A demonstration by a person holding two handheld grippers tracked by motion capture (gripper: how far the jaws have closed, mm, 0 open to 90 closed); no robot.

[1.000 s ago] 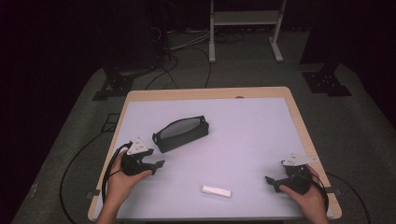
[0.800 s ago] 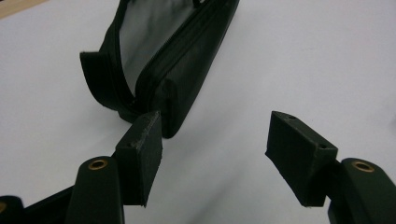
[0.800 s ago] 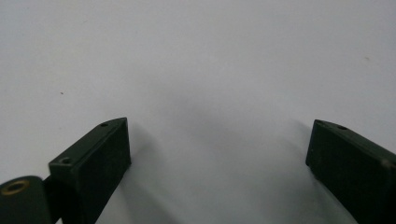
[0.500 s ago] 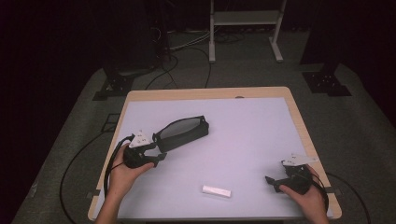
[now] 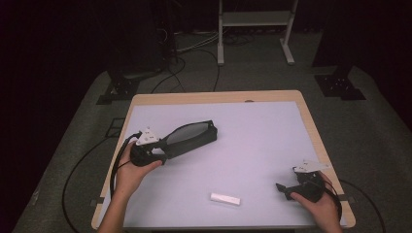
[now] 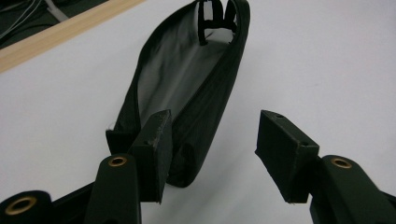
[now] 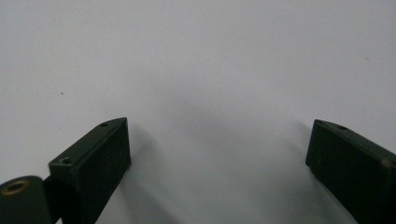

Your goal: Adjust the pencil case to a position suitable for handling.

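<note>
A black pouch (image 5: 192, 136) with a pale grey lining lies open on the white table top (image 5: 262, 141), left of centre. My left gripper (image 5: 163, 147) is at its near left end. In the left gripper view the pouch (image 6: 187, 70) stretches away from my left gripper (image 6: 210, 140). One jaw sits at the pouch's mouth, the end of its side wall stands between the jaws, and the other jaw is clear of it. The jaws have just been closing. A small white bar (image 5: 225, 198) lies near the front edge. My right gripper (image 5: 284, 188) rests open at the front right, over bare table (image 7: 219, 149).
The table has a wooden rim (image 5: 214, 97). Cables (image 5: 116, 165) trail off its left side to the grey floor. A white metal stand (image 5: 252, 29) is on the floor beyond the table.
My left gripper has moved up and right to the pouch's near end, and its jaws have narrowed. The right gripper, the pouch and the white bar have not moved.
</note>
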